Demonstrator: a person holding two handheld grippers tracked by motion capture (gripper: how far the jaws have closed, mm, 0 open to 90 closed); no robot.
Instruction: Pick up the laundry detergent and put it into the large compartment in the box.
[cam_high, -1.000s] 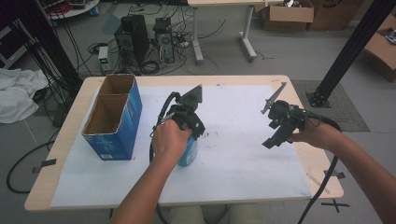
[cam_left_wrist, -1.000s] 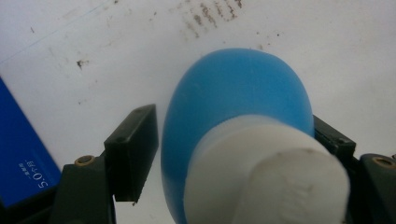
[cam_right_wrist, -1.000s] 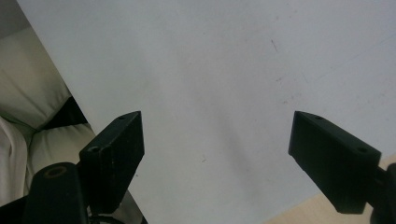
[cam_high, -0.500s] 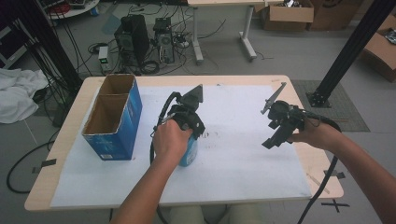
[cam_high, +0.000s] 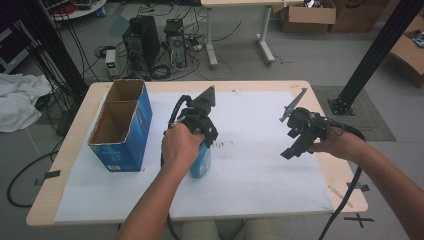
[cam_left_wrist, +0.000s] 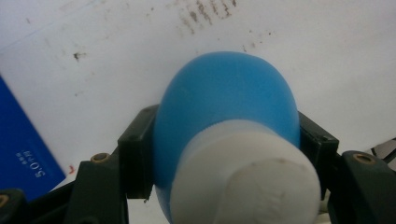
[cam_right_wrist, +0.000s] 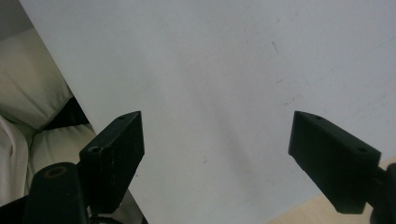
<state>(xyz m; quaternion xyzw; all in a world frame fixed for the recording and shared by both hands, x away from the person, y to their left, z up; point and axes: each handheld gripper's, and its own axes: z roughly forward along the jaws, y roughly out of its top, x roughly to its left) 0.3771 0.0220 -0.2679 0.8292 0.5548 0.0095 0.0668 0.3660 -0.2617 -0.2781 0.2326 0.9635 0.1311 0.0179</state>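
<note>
A blue bottle (cam_high: 201, 162) with a white cap (cam_left_wrist: 247, 182) is seen upright on the white sheet (cam_high: 250, 185) that covers the table (cam_high: 345, 200), just right of the blue cardboard box (cam_high: 122, 127), whose two compartments are open at the top. The left gripper (cam_high: 200, 132) is held over the bottle from above; its jaws have just been closing and are now clamped on the bottle's rounded shoulder just below the cap, one black pad pressed against each side, as seen in the left gripper view. The right gripper (cam_high: 295, 145) is held above the sheet, well apart from the bottle; in the right gripper view its jaws are spread wide with nothing between them.
</note>
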